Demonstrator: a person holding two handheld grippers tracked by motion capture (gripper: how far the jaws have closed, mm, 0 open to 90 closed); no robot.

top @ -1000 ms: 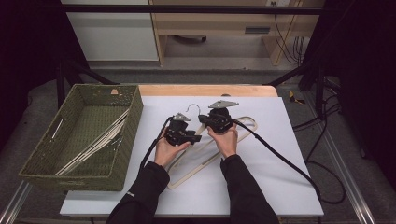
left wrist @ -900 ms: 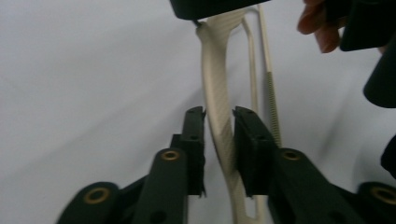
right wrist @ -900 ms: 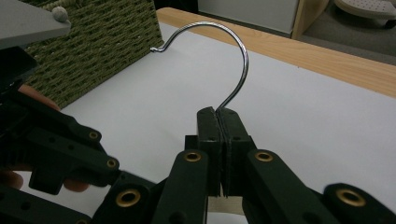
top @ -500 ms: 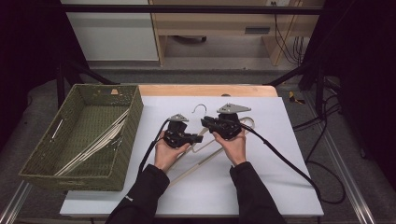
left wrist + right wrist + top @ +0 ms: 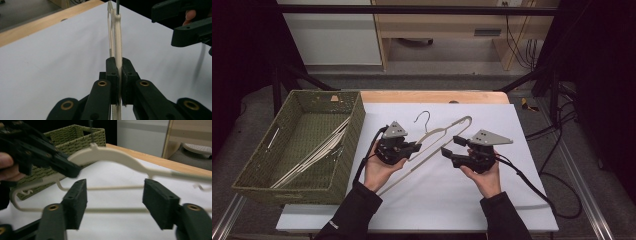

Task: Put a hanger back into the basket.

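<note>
Basket: green woven rectangular basket (image 5: 346,145) holds cream plastic hangers (image 5: 314,152) (several, slanted).
Left tongs (image 5: 413,147): clamped on cream plastic hanger (image 5: 447,131).
Right tongs (image 5: 450,146): just opening, gripping nothing.

We see the left gripper (image 5: 412,148) clamped on the cream hanger (image 5: 447,131), whose wire hook rises just beyond it. Right gripper (image 5: 449,148) sits just right of the hanger, jaws having just been opening, nothing between them. Green basket (image 5: 343,165) of hangers lies left of the left gripper on the white table (image 5: 512,200).
</note>
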